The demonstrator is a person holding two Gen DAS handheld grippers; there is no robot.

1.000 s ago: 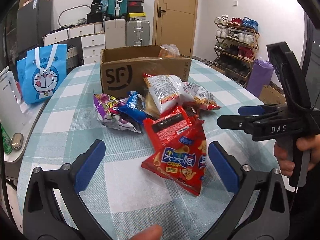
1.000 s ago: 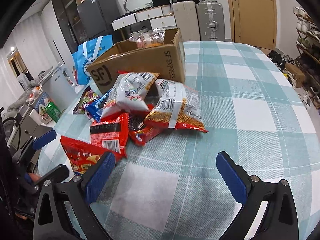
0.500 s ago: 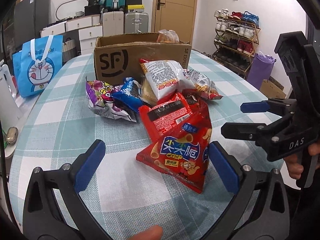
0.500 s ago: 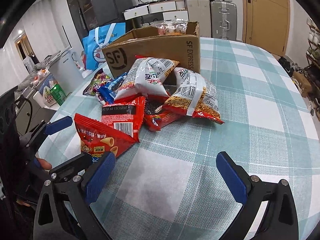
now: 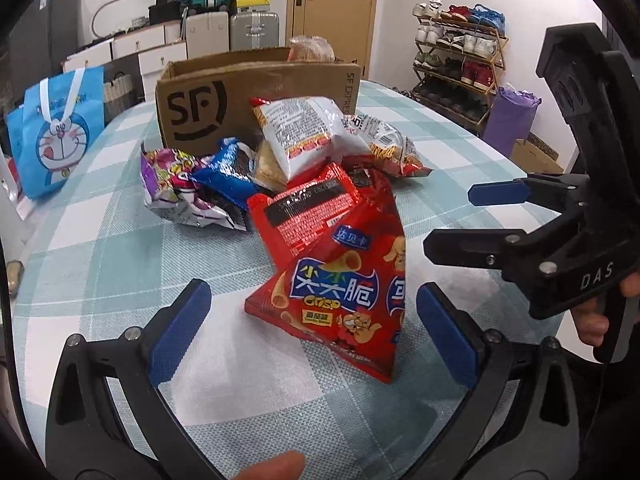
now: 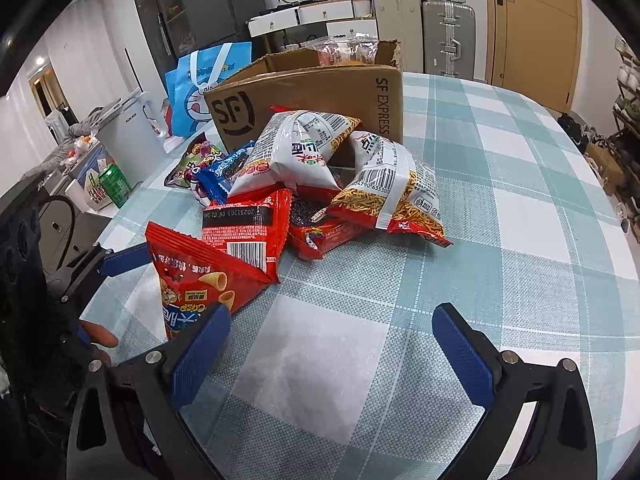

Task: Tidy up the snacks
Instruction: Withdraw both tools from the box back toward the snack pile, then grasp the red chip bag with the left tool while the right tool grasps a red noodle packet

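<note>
A pile of snack bags lies on the checked table in front of an open cardboard SF box (image 5: 256, 96), also seen in the right wrist view (image 6: 308, 96). The nearest is a red crisp bag (image 5: 344, 292) (image 6: 192, 280), leaning on another red bag (image 5: 312, 208). White noodle bags (image 5: 300, 132) (image 6: 384, 192) lie by the box. My left gripper (image 5: 312, 332) is open, its jaws either side of the red crisp bag's near end. My right gripper (image 6: 332, 352) is open and empty over bare tablecloth; it shows at the right in the left wrist view (image 5: 472, 216).
A purple bag (image 5: 168, 184) and a blue bag (image 5: 228, 172) lie left of the pile. A blue Doraemon tote (image 5: 56, 136) stands at the table's left edge. A clear snack packet (image 6: 348, 50) sits in the box. A shoe rack (image 5: 456, 56) stands beyond.
My left gripper has moved forward and the red crisp bag now lies between its open jaws. My right gripper has moved closer to the pile. Both stay open.
</note>
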